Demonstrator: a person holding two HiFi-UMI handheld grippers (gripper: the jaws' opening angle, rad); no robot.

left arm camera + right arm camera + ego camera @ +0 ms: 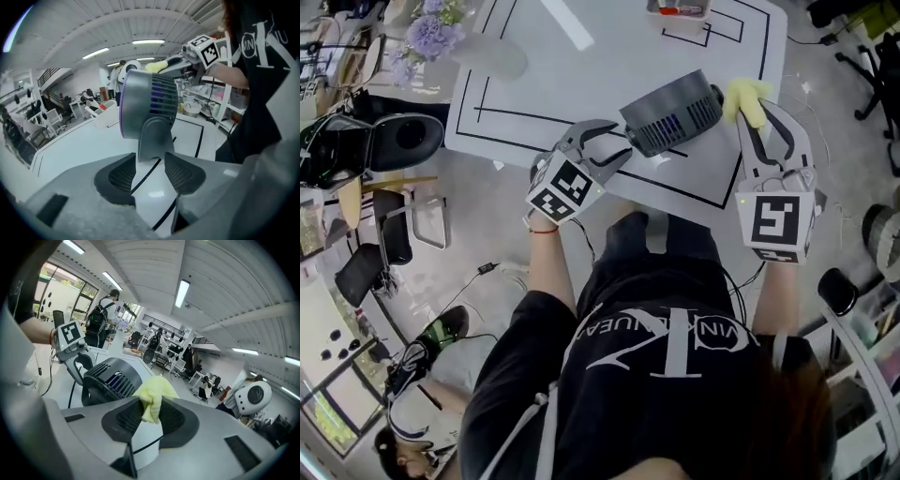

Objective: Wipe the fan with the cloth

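A dark grey fan (670, 112) stands on the white table (581, 84) near its front edge. My left gripper (609, 148) is just left of the fan and open. In the left gripper view its pads (119, 176) stand apart with nothing between them, and the fan's stand (152, 140) rises just beyond them. My right gripper (766, 111) is to the right of the fan, shut on a yellow cloth (745, 97). In the right gripper view the cloth (152, 401) bunches out between the jaws, close to the fan's grille (110, 378).
Black lines mark the table. A vase of purple flowers (431, 33) stands at its far left and a small tray (680, 9) at the back. Dark chairs (403, 141) stand left of the table. A person (103, 315) stands in the background.
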